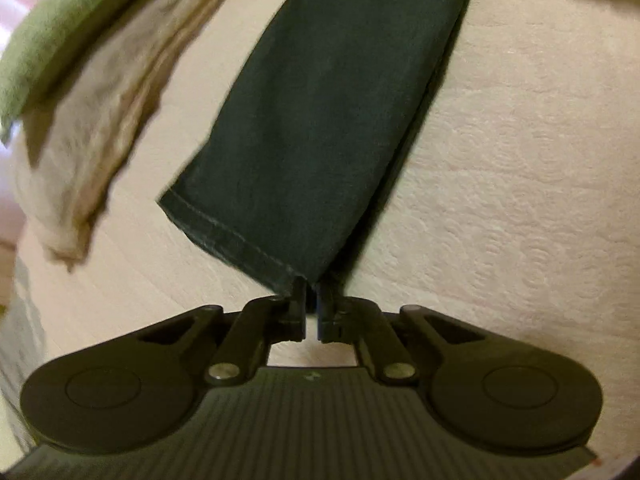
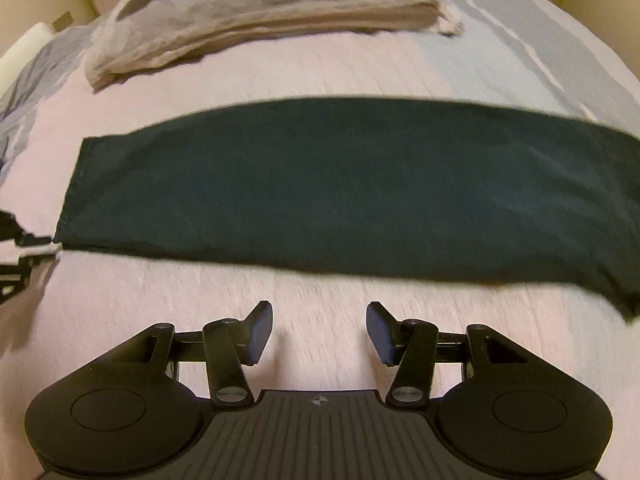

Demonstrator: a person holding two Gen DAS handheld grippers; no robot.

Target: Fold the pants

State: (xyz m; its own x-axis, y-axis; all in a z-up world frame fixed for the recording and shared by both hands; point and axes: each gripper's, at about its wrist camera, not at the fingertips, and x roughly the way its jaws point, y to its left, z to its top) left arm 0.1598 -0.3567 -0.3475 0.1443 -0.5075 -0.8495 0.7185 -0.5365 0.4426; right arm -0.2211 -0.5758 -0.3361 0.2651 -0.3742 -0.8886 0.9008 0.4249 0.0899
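Left wrist view: no brand, label or writing is legible on anything. Your left gripper (image 1: pixel 311 289) has its jaws nearly closed, pinching the near corner of the hem of one pair of dark green cotton pants (image 1: pixel 336 120). The leg runs flat away from the tongs across the cream textured bedspread (image 1: pixel 520 184). One folded beige towel (image 1: pixel 96 128) lies to the left of the leg, apart from it, with one green cloth (image 1: pixel 60 36) on top of it. Bare bedspread lies open to the right of the leg and between the leg and the towel.

Right wrist view: again nothing readable; only a small crosshair mark on the gripper body. Your right gripper (image 2: pixel 320 330) stands wide open and holds nothing, near the long edge of the pants (image 2: pixel 340 188) but not touching it. The pants lie flat crosswise, hem to the left, where your left gripper (image 2: pixel 24 240) meets the corner. The towel (image 2: pixel 256 28) sits beyond, well apart. A clear strip of bedspread (image 2: pixel 160 296) separates your fingers from the fabric.
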